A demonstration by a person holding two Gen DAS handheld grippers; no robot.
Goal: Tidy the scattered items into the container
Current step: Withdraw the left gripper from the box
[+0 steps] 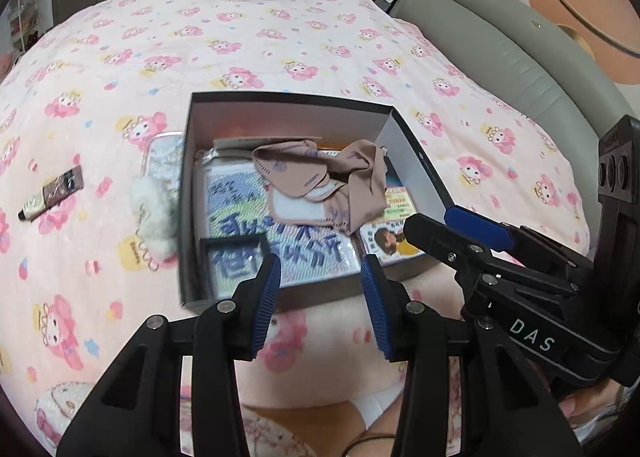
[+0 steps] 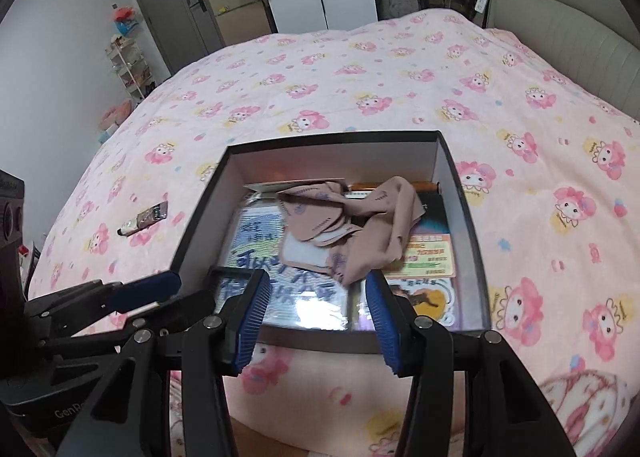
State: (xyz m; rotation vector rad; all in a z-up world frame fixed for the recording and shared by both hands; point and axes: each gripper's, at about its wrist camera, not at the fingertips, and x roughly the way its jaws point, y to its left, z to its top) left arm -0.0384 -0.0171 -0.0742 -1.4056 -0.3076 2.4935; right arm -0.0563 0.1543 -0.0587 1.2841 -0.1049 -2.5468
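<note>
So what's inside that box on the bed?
In the box, a crumpled beige cloth lies on top of flat printed packets and cards. The cloth covers part of them, and anything underneath the packets is hidden.

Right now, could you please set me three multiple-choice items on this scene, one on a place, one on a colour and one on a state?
1. Where does the small brown tube lie?
A. inside the box
B. on the pink bedspread, left of the box
C. between the left gripper's pads

2. What colour is the crumpled cloth in the box?
A. beige
B. green
C. black

3. How do both grippers stand?
A. each shut on the cloth
B. both open and empty
C. one holds the tube

Answers:
1 B: the tube rests on the bedspread, apart from the box.
2 A: the cloth is a pinkish beige with dark stitching.
3 B: the left gripper and the right gripper show bare blue pads with nothing between them.
</note>
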